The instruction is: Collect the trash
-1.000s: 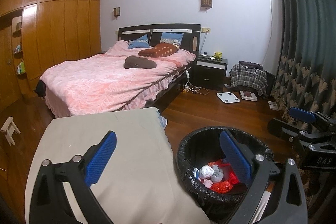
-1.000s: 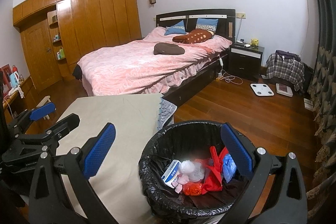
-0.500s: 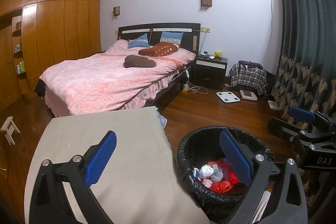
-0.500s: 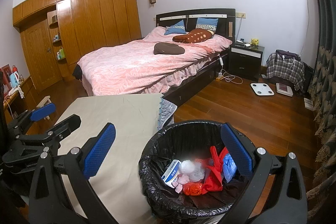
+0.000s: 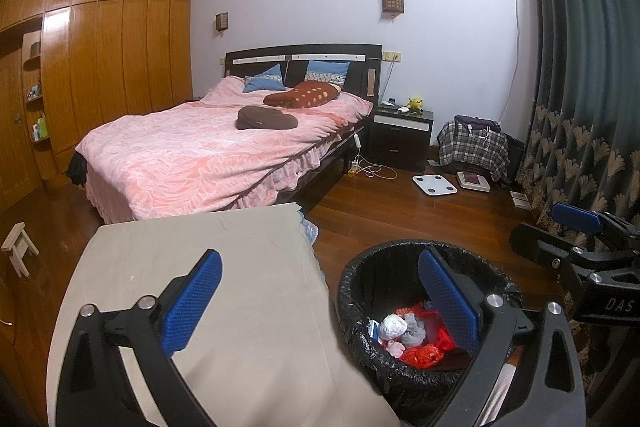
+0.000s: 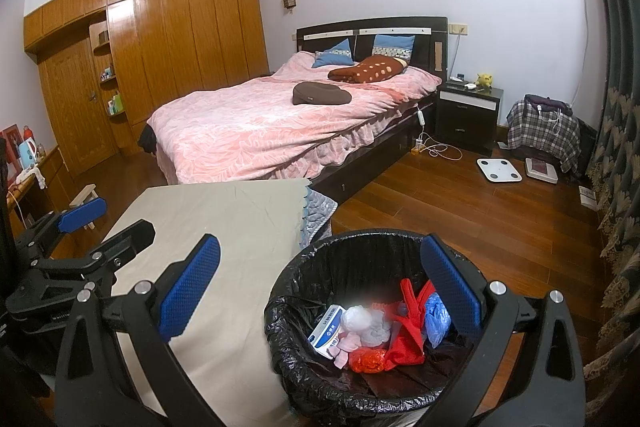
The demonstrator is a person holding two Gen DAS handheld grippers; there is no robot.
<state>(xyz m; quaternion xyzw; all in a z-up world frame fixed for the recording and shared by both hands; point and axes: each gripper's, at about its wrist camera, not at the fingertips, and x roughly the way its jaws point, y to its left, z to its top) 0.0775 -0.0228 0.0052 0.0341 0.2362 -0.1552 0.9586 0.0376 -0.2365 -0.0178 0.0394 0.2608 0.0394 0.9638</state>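
Though nothing sits between its blue pads, the left gripper [image 5: 320, 301] hangs wide open over the edge of the cloth-covered counter [image 5: 168, 267], holding nothing. From the left wrist view the bin [image 5: 400, 259], lined with a black bag, stands at about 4 o'clock of that gripper, just beside the counter, with its right finger overlapping the rim. Trash [image 5: 408, 335] lies heaped in the bottom: crumpled white tissue, grey wads, red plastic. It looks light, soft and crushable, so a pinch on any bunched fold should hold; the slick liner would be best gathered at its rim.

From the right wrist view the right gripper [image 6: 320, 297] is likewise spread wide and empty, poised above the bin [image 6: 316, 263], whose mouth lies from 5 to 6 o'clock below it. Trash [image 6: 372, 327] inside includes a small blue-and-white box [image 6: 326, 331], stiffer than the rest, and a blue bag. No loose litter shows on the counter [image 6: 224, 211].
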